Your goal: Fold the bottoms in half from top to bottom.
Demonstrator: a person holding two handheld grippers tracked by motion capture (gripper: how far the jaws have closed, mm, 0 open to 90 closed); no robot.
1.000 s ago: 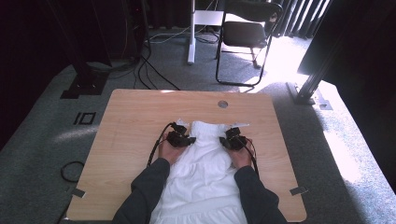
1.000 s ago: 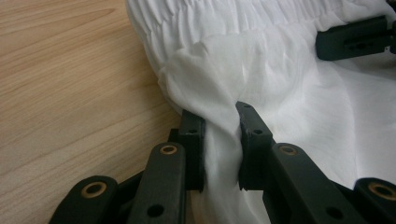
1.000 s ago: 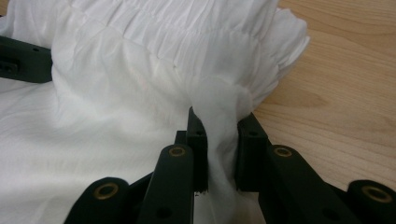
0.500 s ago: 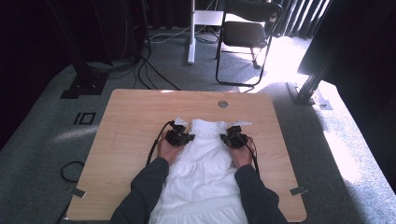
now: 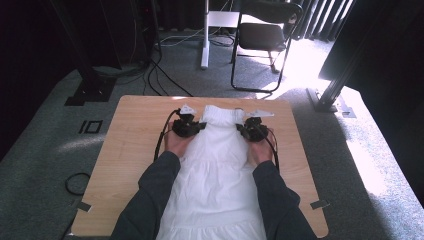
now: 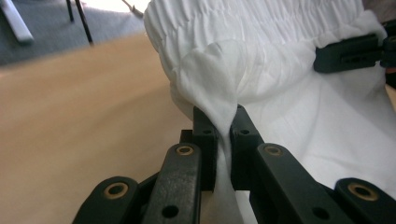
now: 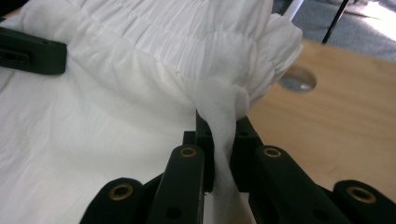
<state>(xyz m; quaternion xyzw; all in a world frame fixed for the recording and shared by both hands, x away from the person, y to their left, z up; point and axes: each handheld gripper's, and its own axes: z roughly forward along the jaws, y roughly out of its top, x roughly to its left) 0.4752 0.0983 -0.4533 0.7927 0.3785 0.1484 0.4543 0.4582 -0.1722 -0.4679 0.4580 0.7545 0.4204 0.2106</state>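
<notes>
The person wears dark grey long sleeves that reach to the wrists. Each hand carries a black two-jaw gripper, the left gripper and the right gripper, built of flat black links joined by brass-ringed pivot pins, with square black pads at the tips. A pale grey three-cornered plate tops each one, and a thin black cable loops from its body.

One white dress, two hand-held grippers
</notes>
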